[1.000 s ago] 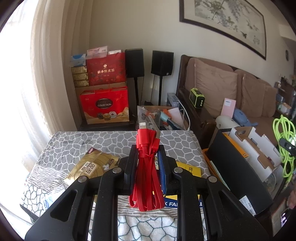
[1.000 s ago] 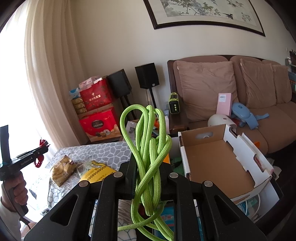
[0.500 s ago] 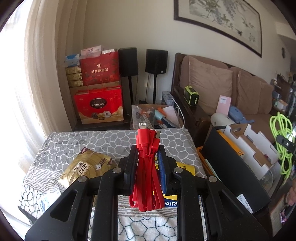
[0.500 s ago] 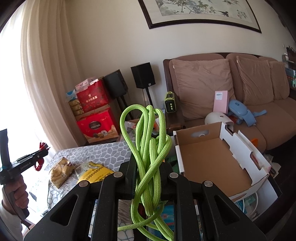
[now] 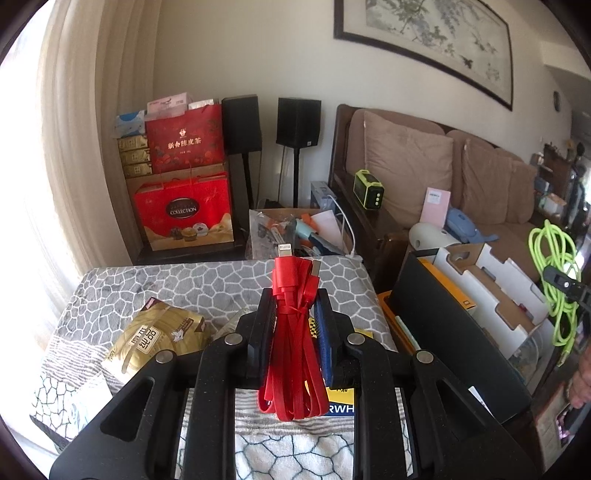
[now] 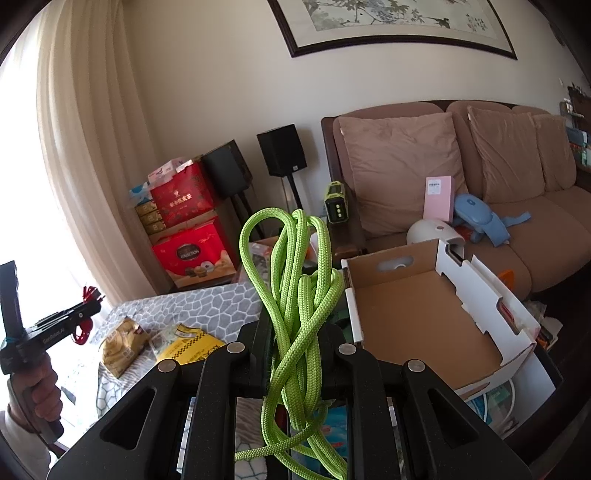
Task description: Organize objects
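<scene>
Left gripper [image 5: 293,314] clenching a bundled flat red cable [image 5: 291,354], right gripper [image 6: 295,332] clenching a coiled lime-green braided rope [image 6: 295,302] (both aloft).

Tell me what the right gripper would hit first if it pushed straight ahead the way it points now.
Probably the open cardboard box just ahead and slightly right of the right gripper, which is shut on the green rope; depth is unclear.

Cream wall with a framed painting [image 6: 391,22] above a brown sofa [image 6: 517,192] — sunlit curtain [image 6: 85,147] at left.
</scene>
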### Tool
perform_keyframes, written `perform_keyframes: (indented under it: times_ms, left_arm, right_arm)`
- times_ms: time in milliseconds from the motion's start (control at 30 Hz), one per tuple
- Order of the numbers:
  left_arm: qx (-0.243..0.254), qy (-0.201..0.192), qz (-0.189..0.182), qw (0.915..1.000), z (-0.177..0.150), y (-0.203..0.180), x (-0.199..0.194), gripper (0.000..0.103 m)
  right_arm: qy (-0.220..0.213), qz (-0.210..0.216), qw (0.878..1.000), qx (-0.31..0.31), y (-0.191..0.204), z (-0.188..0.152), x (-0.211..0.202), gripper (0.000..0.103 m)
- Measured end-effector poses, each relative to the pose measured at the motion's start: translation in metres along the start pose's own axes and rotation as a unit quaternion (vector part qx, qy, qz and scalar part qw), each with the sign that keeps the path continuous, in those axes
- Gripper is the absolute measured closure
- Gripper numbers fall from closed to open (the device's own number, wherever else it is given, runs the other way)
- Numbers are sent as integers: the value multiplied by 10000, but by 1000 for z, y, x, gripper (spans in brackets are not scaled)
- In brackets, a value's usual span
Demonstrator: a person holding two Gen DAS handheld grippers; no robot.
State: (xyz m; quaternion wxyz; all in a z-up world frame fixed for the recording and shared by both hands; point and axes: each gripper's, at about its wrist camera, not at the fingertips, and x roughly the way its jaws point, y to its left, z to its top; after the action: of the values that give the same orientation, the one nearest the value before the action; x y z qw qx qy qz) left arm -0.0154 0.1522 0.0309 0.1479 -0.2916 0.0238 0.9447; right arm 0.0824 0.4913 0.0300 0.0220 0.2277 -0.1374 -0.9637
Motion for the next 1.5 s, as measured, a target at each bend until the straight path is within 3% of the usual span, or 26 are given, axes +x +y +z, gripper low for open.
perform_keyframes:
  times_ms: [1500]
  left_arm:
    - [149,-40,-280,9995,7,-25,-1,84]
  right_arm:
    - [-68,-240,9996,156,-20,6,-11,87]
